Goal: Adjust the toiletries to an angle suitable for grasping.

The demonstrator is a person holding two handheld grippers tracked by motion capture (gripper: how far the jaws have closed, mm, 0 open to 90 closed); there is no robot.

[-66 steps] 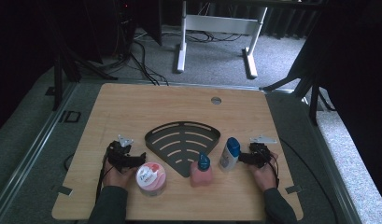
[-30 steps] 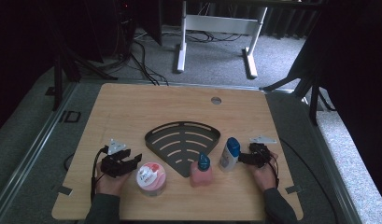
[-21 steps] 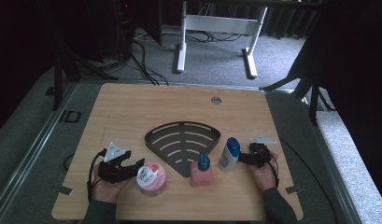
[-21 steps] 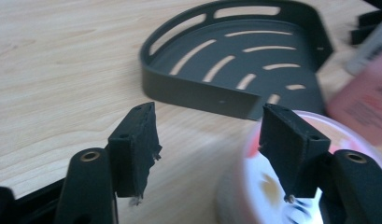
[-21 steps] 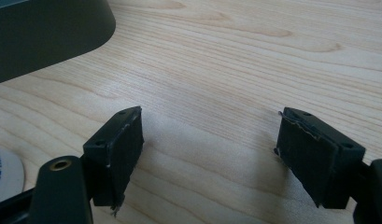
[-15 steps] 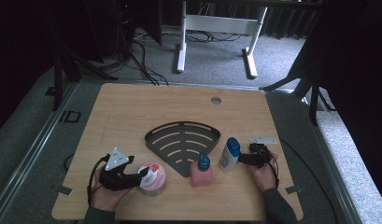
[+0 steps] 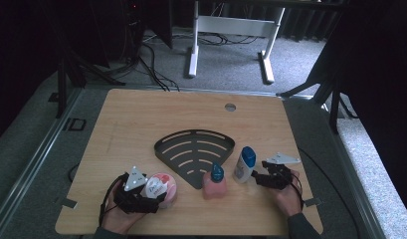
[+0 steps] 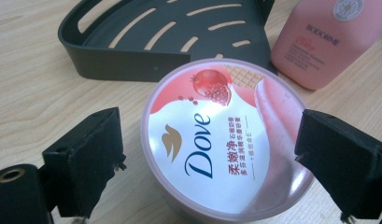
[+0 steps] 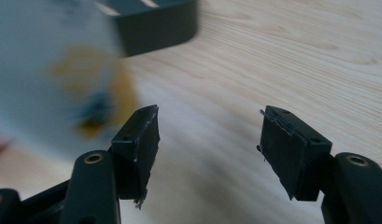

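A round Dove tub (image 8: 226,140) with a pink and white lid (image 7: 160,188) stands near the table's front edge. My left gripper (image 8: 212,154) straddles it. Its jaws have just been opening, and the left pad (image 8: 93,154) stands clear of the tub's side. In the high view the left gripper (image 7: 150,199) comes at the tub from the front left. My right gripper (image 9: 209,140) is open with nothing between its jaws, which have just been closing a little. It sits just right of a white bottle with a blue cap (image 7: 245,164), blurred in the right gripper view (image 9: 48,79).
A black fan-shaped slotted tray (image 7: 193,152) lies mid-table, just behind the tub (image 8: 146,42). A pink bottle with a blue cap (image 7: 214,183) stands between tub and white bottle (image 8: 319,42). The wooden table (image 7: 141,119) is bare toward the back.
My left hand has swung from the tub's back left round to its front left, nearer the table's front edge. The tub and both bottles have kept their places.
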